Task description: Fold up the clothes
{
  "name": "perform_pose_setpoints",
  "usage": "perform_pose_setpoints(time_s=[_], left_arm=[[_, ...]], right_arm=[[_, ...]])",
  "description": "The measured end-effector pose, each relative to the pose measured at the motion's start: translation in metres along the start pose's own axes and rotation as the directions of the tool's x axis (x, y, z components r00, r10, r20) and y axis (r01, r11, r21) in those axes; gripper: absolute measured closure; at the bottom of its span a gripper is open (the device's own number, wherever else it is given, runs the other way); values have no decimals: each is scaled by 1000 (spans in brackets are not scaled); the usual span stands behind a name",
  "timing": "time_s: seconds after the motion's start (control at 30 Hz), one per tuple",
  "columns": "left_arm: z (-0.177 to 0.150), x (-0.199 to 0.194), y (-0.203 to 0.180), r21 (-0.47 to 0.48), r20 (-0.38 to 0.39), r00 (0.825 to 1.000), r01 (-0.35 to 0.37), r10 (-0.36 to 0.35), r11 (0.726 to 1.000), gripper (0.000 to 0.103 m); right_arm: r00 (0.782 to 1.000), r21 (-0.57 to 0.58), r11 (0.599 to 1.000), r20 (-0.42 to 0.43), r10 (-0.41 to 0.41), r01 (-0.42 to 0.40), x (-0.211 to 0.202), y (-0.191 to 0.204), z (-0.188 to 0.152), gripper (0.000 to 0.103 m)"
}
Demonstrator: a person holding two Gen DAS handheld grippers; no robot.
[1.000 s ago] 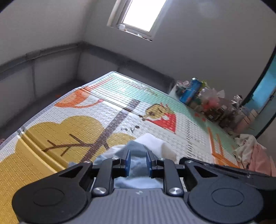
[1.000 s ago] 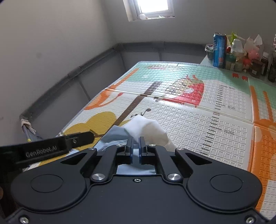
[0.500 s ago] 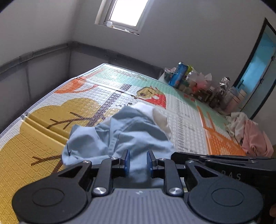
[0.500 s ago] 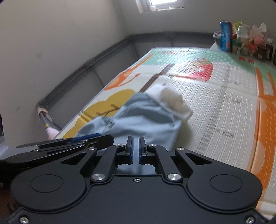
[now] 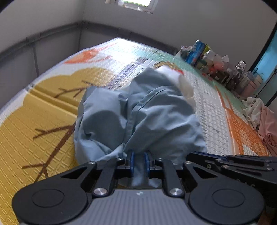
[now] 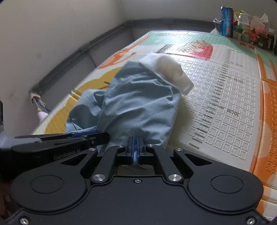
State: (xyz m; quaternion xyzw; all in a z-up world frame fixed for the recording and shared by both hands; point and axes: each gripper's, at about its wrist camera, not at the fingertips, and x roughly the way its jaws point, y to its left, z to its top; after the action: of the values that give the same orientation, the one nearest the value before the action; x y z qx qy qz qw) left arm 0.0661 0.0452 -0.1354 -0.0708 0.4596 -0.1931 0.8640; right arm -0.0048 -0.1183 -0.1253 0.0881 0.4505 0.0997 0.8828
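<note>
I hold the soft, light blue garment (image 5: 155,112) by its near edge, left gripper (image 5: 138,161) closing on cloth, right gripper (image 6: 135,148) pinched tight on it, so it sags and needs both corners

Soft daylight from a blown-out window (image 5: 131,4), motion-blurred mat (image 5: 52,107), fisheye-bent walls, dark vignetted corners.

The right tool (image 6: 135,147) is clamped on the blue garment (image 6: 138,107) above the play mat (image 6: 225,103).
</note>
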Motion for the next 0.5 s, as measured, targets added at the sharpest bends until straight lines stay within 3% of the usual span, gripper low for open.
perform_pose_setpoints(time_s=[0.2, 0.33, 0.43, 0.5], left_arm=[[0, -5, 1, -11, 2, 1000, 7, -7, 1000, 90], [8, -25, -5, -27, 17, 1000, 25, -25, 999, 83], [18, -42, -15, -28, 14, 1000, 1, 0, 1000, 72], [24, -53, -23, -27, 7, 1000, -29, 29, 999, 53]], right_arm=[[1000, 23, 1000, -8, 17, -17, 0, -5, 0, 103], [999, 67, 997, -26, 31, -30, -14, -6, 11, 94], [999, 66, 998, -38, 16, -13, -31, -1, 20, 79], [999, 65, 998, -40, 3, -1, -44, 3, 26, 70]])
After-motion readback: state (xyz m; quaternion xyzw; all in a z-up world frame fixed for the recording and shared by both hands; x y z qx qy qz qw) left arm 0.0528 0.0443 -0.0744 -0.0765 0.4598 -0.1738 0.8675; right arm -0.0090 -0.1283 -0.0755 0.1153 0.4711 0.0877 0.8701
